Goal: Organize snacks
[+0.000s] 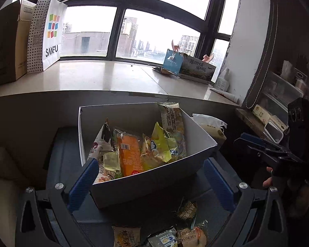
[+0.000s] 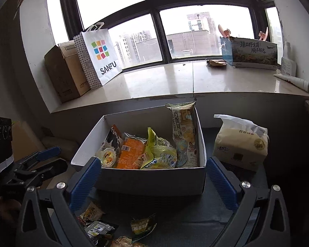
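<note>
1. Snacks fill the white box (image 2: 150, 177) at the middle of the desk (image 2: 226, 212): an orange pack (image 2: 129, 154), yellow-green bags (image 2: 160, 154), a jelly cup (image 2: 108, 157) and a tall biscuit bag (image 2: 184, 135) leaning on the right wall, likely stood up because it is too long to lie flat.
2. Loose packets (image 2: 143, 225) lie on the desk just in front of the box, so the sorting looks unfinished.
3. Left gripper (image 1: 152, 182) has its jaws spread wide and empty, with the box's near corner between them but no pad pressing it.
4. Right gripper (image 2: 152, 183) is likewise released and empty, its jaws framing the box front.
5. Both point down toward the box, probably poised over it before reaching for a loose packet.
6. Tissue pack (image 2: 240, 144) sits just right of the box, apart from the snacks; a paper bag (image 2: 98, 55) and cartons stand on the windowsill (image 2: 175, 80) behind.
</note>
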Available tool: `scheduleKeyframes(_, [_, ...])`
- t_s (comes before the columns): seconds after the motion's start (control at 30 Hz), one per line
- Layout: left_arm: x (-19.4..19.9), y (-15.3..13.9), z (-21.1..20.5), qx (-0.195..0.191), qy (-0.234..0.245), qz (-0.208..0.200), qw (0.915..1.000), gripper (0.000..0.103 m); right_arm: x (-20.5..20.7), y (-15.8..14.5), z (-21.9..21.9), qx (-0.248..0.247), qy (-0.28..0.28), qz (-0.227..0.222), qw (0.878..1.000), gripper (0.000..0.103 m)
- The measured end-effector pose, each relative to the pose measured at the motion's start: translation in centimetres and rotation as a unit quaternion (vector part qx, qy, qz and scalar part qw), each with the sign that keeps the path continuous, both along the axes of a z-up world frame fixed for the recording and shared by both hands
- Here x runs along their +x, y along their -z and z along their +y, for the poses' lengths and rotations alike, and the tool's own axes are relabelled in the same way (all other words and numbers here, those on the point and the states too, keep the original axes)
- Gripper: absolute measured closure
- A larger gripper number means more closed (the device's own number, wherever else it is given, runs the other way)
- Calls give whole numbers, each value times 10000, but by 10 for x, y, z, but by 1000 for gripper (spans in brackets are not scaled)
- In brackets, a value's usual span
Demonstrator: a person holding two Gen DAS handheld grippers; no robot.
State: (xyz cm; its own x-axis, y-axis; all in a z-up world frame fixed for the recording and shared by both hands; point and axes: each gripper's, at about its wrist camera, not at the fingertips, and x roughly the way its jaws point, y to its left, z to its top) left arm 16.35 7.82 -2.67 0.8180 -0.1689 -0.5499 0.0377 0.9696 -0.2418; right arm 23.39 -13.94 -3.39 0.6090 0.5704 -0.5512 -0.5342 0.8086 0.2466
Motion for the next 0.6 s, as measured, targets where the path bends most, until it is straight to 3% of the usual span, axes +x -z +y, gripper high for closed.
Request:
scheduleKeyframes(0.37, [-65, -4, -35, 50, 288, -176, 9994, 0, -90, 15, -27, -95, -182, -398, 9990, 0])
scheduleKeyframes(0.6, [-94, 6, -41, 35, 363, -39, 9993, 0, -125, 41, -37, -36, -345, -163, 9993, 0])
